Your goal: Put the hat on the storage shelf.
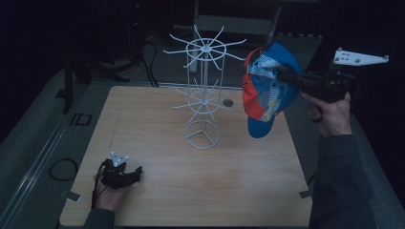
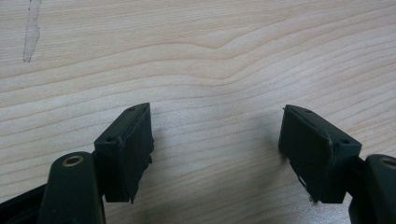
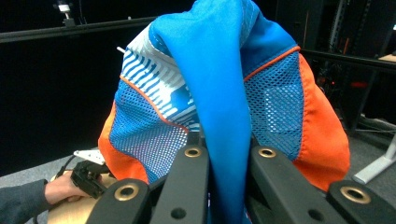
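A blue, orange and white mesh cap (image 1: 266, 88) hangs in the air at the right of the table, its peak pointing down. My right gripper (image 1: 286, 74) is shut on the cap's fabric, held level and pointing left. In the right gripper view the blue cloth of the cap (image 3: 224, 93) is pinched between the two black jaws. A white wire rack (image 1: 204, 86) with two tiers of spokes stands mid-table, just left of the cap. My left gripper (image 1: 136, 172) rests low on the table's front left, open, with bare wood between its fingers (image 2: 130, 149).
The wooden table (image 1: 200, 181) has a small round hole (image 1: 228, 102) behind the rack. Cables (image 1: 143, 62) and a stand lie on the dark floor beyond the far edge. A cable loop (image 1: 62, 168) sits left of the table.
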Tool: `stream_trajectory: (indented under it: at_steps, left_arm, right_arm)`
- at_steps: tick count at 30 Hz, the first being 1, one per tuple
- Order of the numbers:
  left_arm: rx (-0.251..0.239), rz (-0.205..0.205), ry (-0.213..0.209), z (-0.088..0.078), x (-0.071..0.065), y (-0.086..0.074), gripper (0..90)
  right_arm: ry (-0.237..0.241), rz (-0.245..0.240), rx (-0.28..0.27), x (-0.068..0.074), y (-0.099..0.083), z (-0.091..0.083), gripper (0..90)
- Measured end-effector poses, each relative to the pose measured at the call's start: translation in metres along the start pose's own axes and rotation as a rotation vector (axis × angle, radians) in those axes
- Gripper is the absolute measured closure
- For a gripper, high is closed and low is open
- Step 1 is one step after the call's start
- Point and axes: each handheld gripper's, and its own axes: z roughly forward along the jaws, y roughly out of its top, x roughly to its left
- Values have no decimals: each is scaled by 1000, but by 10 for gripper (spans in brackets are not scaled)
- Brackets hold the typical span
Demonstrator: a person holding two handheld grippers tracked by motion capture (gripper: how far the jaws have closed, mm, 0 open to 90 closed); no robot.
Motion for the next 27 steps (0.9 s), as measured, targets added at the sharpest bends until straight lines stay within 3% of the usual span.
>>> stream_trajectory:
  at_steps: [14,27]
  left_arm:
    - [1,1,-1,0,0,0,267]
    - [1,0,-1,0,0,0,267]
  right_arm:
    - [36,0,6,2,-2,26,889]
    - [53,62,-11,-7,-25,47,886]
